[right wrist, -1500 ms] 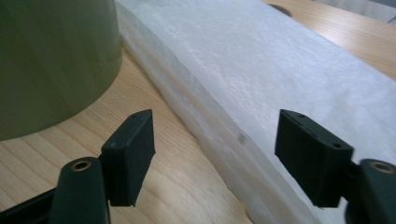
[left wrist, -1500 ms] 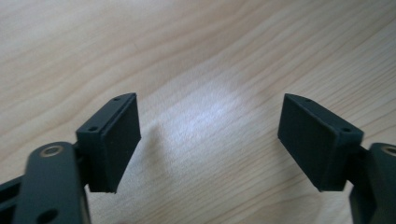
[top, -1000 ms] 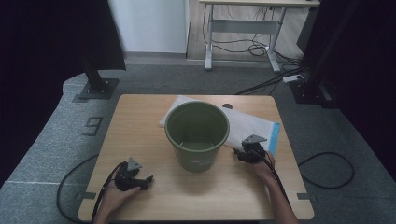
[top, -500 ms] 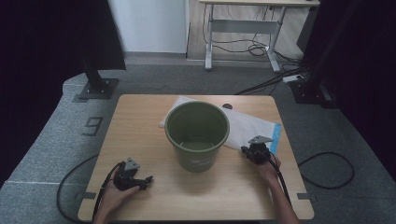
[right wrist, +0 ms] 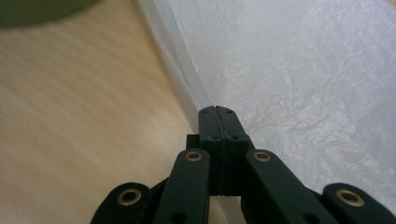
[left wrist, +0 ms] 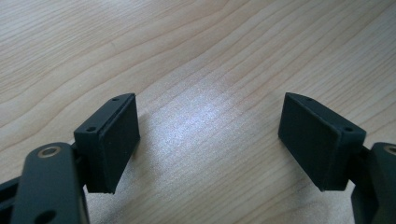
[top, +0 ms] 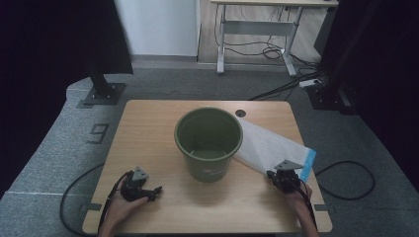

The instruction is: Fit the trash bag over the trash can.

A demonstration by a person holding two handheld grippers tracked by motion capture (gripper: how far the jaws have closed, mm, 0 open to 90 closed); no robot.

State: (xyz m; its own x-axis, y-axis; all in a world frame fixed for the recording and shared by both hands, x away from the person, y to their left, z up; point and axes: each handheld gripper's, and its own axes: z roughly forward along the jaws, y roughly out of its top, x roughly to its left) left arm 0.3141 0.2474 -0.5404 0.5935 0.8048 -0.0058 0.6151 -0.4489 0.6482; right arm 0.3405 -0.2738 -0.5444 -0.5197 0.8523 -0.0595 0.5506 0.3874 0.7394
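White bag (right wrist: 303, 70) edge at closed jaws, right gripper (right wrist: 218, 111), table (right wrist: 70, 116)

Two hand-held grippers, all black. The left gripper (left wrist: 210, 135) has flat rectangular pads (left wrist: 119, 140) with small screw holes, on arms with brass-ringed rivets. The right gripper (right wrist: 218, 112) has the same riveted link arms. Each carries a grey three-cornered plate (top: 140, 173) and a black cable (top: 74, 187).
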